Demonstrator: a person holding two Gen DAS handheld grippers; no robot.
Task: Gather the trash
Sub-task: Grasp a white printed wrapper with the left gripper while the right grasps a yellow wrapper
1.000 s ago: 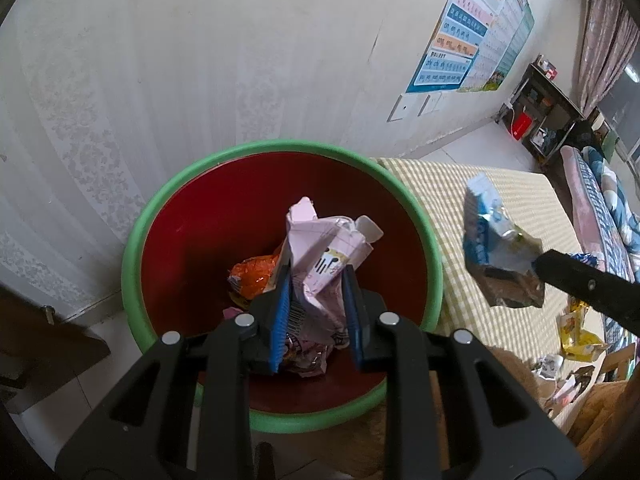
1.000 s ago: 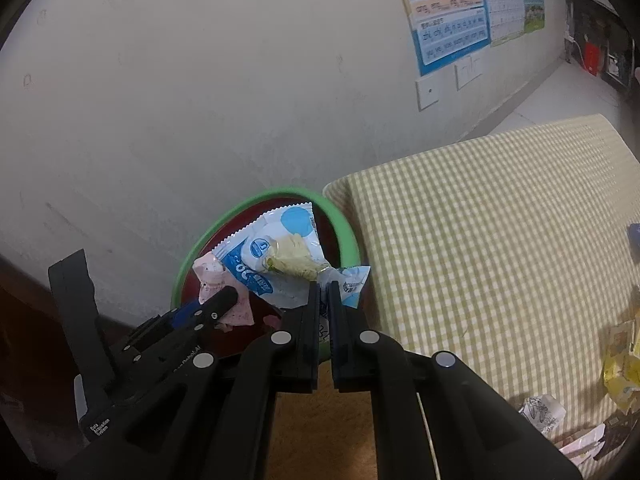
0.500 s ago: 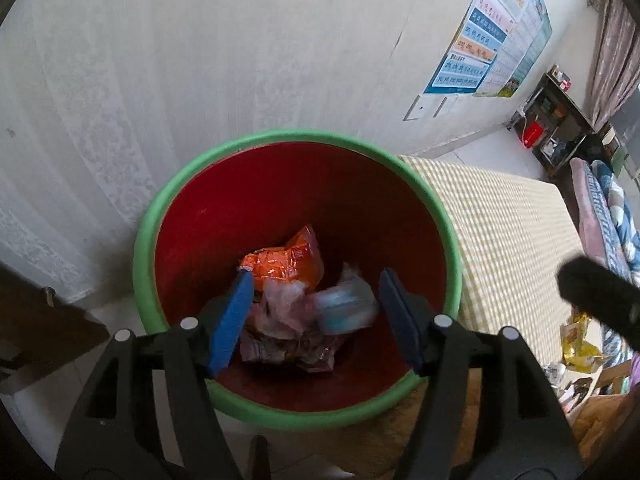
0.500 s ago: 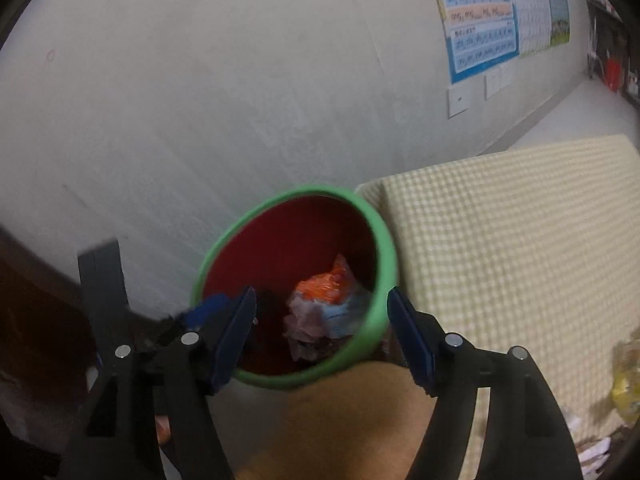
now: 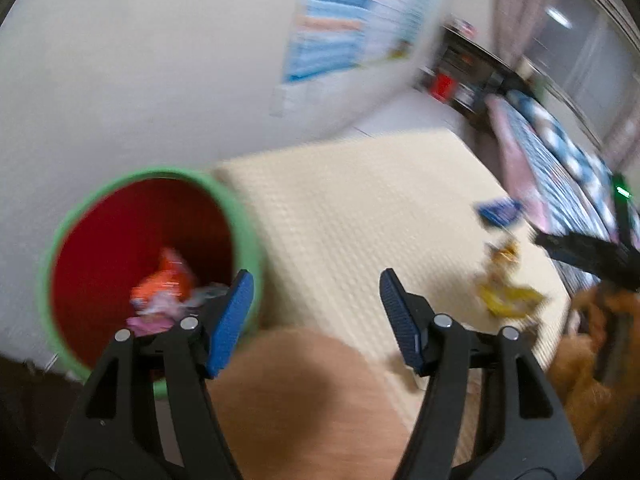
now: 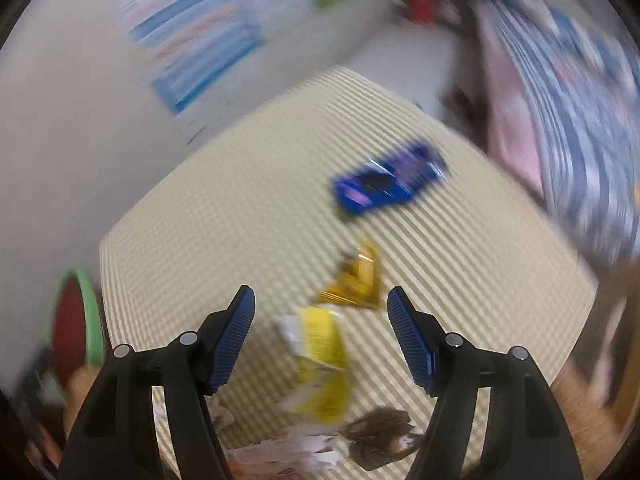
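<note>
A green-rimmed red bin (image 5: 244,216) stands at the left of the checked table (image 5: 340,216), with orange and pink wrappers (image 5: 164,288) lying inside. My left gripper (image 5: 316,296) is open and empty, over the table edge just right of the bin. My right gripper (image 6: 320,312) is open and empty above the table. Below it lie a yellow wrapper (image 6: 324,348) and a gold wrapper (image 6: 356,280). A blue wrapper (image 6: 388,184) lies farther back. The right gripper's black body (image 5: 588,248) shows at the right edge of the left wrist view. Both views are blurred.
White and brown scraps (image 6: 340,444) lie at the table's near edge. A white wall with a blue chart (image 5: 340,40) stands behind the bin. A bed with striped bedding (image 6: 580,100) lies beyond the table's far right. The bin (image 6: 92,312) sits at the right wrist view's left edge.
Both grippers opened and dropped their wrappers into the bin. Both then swung right, away from the bin and over the table, the right one much farther.
</note>
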